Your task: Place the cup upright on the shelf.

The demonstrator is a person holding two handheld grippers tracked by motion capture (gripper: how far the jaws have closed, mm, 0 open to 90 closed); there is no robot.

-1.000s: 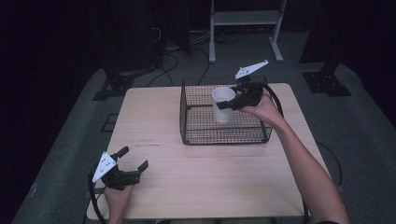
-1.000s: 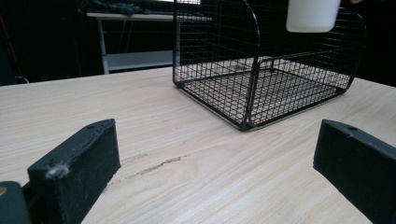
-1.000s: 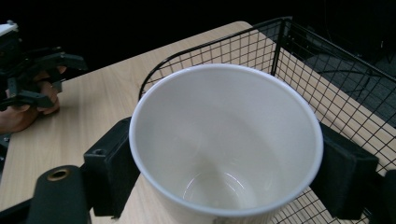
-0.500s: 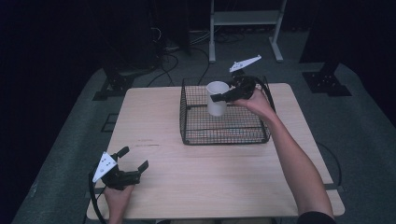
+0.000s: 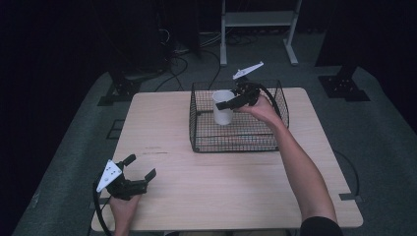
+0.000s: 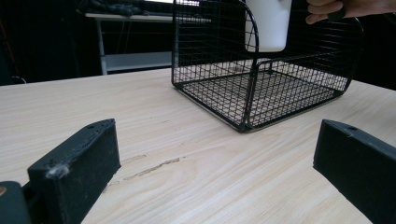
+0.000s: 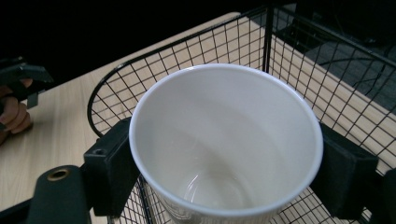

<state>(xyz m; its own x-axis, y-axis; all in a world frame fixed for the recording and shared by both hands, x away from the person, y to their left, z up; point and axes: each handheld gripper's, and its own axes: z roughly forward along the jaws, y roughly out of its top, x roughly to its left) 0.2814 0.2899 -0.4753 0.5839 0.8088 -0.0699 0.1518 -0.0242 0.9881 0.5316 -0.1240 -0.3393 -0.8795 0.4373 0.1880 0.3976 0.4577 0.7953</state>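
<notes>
A white paper cup (image 5: 223,108) hangs upright inside the black wire basket (image 5: 236,147), clear of its floor. My right gripper (image 5: 230,103) is shut on the cup just below the rim. In the right gripper view the empty cup (image 7: 224,140) sits between the two black jaws, with the basket wall (image 7: 187,51) behind it. My left gripper (image 5: 141,165) rests open near the table's front left corner, with nothing between its jaws. From the left gripper view (image 6: 215,154) the basket (image 6: 252,93) stands ahead, with the cup (image 6: 266,23) raised above its mesh floor.
The light wooden table (image 5: 236,196) has bare surface in front of and left of the basket. A white metal stand (image 5: 255,19) and several cables lie on the floor behind the table. The person's right forearm (image 5: 300,167) crosses the table's right side.
The right gripper has carried the cup a little to the left within the basket. The left gripper has stayed where it was.
</notes>
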